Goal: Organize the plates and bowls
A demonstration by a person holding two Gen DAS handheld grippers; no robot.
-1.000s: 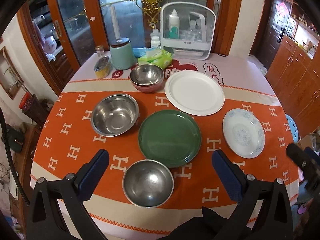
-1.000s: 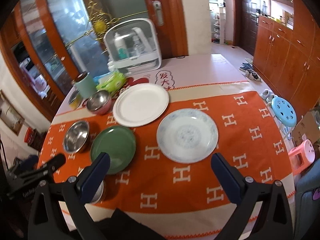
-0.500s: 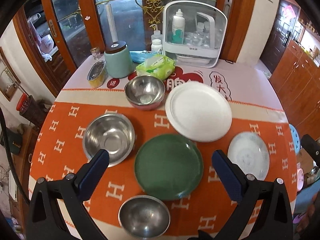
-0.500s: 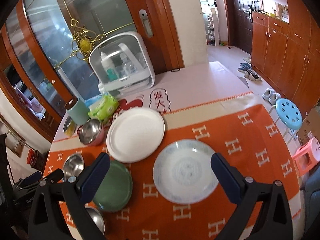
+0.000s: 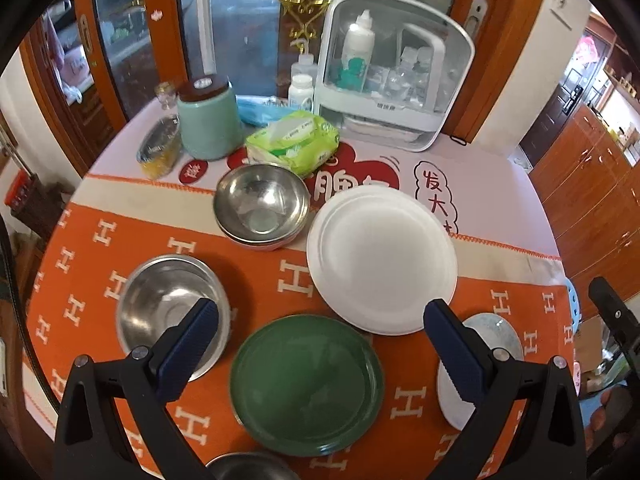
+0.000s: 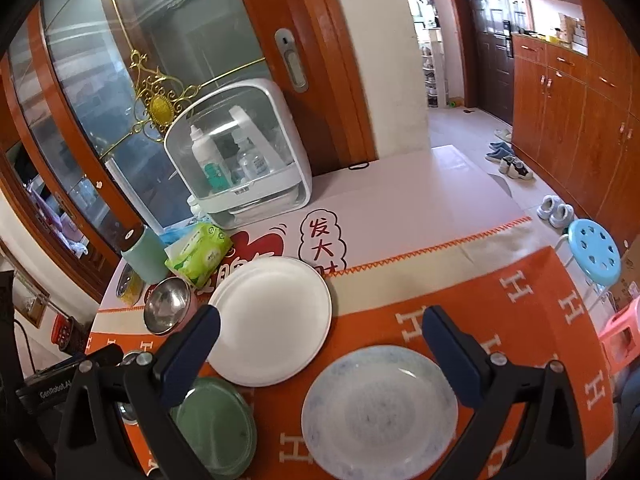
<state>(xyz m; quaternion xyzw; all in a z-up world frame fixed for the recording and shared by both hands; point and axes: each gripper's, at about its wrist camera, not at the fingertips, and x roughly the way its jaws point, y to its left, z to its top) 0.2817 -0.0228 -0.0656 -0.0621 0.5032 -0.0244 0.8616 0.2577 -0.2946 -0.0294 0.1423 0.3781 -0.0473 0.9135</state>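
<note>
On the orange cloth lie a green plate (image 5: 306, 386), a white plate (image 5: 380, 276) and a pale blue patterned plate (image 6: 380, 412). A steel bowl (image 5: 168, 312) sits left of the green plate. A steel bowl nested in a pink one (image 5: 262, 206) sits behind it. Another steel bowl's rim (image 5: 248, 472) shows at the bottom edge. My left gripper (image 5: 320, 320) is open above the green plate. My right gripper (image 6: 320, 328) is open above the blue patterned plate and the white plate (image 6: 270, 320). Both are empty.
At the table's back stand a white storage case with bottles (image 5: 394, 72), a green tissue pack (image 5: 292, 142), a mint canister (image 5: 208, 120) and a small tin (image 5: 158, 152). A blue stool (image 6: 594, 252) and a pink stool (image 6: 620, 332) stand right of the table.
Both grippers have moved forward over the table and tilted up. The near steel bowl has slid almost out of the left view. Both grippers stay open.
</note>
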